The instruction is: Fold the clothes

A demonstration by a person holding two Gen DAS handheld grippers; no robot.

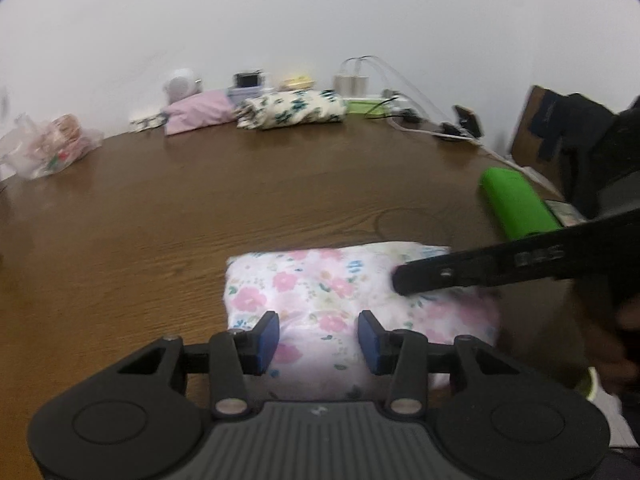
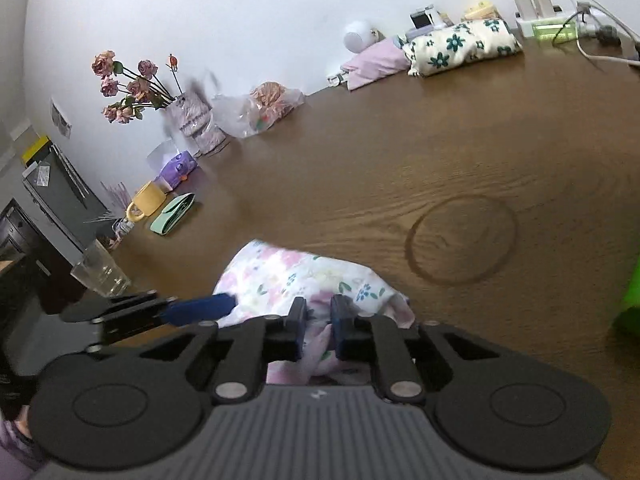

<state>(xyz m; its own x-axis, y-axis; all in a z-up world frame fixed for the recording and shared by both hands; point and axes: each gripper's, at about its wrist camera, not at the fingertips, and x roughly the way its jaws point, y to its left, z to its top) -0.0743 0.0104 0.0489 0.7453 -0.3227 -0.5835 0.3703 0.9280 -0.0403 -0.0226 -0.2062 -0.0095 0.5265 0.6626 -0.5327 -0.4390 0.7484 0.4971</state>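
Over on the left, the left gripper (image 1: 318, 334) hovers with its blue pads set wide above the near edge of the pink floral garment (image 1: 320, 292), a small folded bundle lying on the brown table (image 1: 200, 200). Further right, the right gripper (image 2: 318, 326) pinches a bunched fold. Soft, light cloth, likely to slump; take it by corners or edges.

Illumination: even, soft, moderately bright; source not identifiable.
Glare: faint sheen on the wooden table (image 1: 200, 200).
Shadows: weak, diffuse.
Blur: right gripper (image 1: 400, 280) and green cylinder (image 1: 516, 204) smeared, probably motion; floral garment (image 2: 304, 280) soft.
Distortion: strong fisheye curvature, dark corner vignetting in both views.
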